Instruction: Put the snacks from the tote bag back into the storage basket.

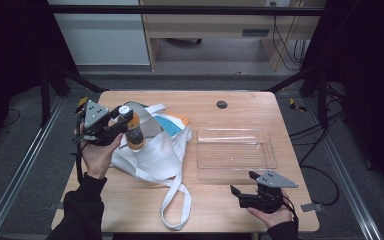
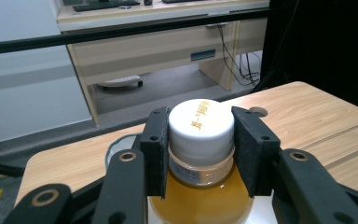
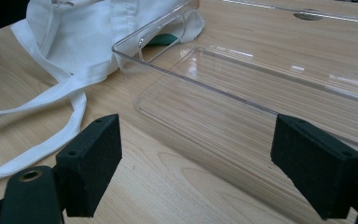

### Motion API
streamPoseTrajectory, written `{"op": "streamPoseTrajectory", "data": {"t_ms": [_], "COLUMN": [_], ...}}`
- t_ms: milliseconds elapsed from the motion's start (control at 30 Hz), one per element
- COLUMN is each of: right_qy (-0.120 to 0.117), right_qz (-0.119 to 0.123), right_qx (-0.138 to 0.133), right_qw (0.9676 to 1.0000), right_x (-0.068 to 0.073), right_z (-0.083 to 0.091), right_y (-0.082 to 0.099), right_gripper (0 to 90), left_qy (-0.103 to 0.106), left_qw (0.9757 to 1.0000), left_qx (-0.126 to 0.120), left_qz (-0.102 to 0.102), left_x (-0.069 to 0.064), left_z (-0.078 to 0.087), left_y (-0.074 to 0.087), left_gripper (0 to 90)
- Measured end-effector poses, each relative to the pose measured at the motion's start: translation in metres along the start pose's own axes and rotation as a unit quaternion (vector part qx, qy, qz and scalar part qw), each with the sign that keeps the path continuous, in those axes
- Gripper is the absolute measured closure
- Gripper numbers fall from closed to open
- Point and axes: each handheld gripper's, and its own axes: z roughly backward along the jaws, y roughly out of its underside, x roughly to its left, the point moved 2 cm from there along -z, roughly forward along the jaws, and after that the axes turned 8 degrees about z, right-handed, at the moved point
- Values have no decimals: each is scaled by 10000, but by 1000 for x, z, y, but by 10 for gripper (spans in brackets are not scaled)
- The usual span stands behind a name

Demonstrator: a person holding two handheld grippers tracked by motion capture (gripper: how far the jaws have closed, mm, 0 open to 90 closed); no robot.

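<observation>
At the left of the high view, the left gripper (image 1: 125, 117) is seen clamped on the white cap and neck of a bottle of amber drink (image 1: 134, 134), which is held above the white tote bag (image 1: 152, 150), clear of the wooden table (image 1: 220, 210). In the left gripper view the two black pads (image 2: 156, 151) are pressed against opposite sides of the cap (image 2: 200, 123). The bottle's long axis is roughly vertical, tilted slightly, with the cap uppermost and the base pointing down toward the bag. The step in hand is judged to be the lifting of the bottle out of the bag for transfer; it is best done with the grip kept firm on the neck, the bottle raised straight until the bag's rim and straps are cleared, and swing avoided. To the right lies the clear plastic tray (image 1: 267, 162), empty. At the far right the right gripper (image 1: 241, 191) is held near the table's front edge, its jaws spread wide with nothing between them.
</observation>
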Motion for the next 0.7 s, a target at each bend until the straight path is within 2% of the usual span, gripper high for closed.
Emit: {"op": "streamPoseTrajectory", "data": {"t_ms": [500,700], "right_qy": [-11,-12], "right_qz": [-4,1], "right_qx": [-3,0], "right_qw": [10000,10000], "right_x": [1,1], "right_z": [0,0], "right_y": [0,0], "right_gripper": [164,164], "left_qy": [406,564], "left_qw": [9990,9982], "left_qx": [-37,-60], "left_qz": [-174,-178], "left_x": [-28,-37], "left_z": [10,14], "left_y": [-5,-8], "left_gripper": [591,591]}}
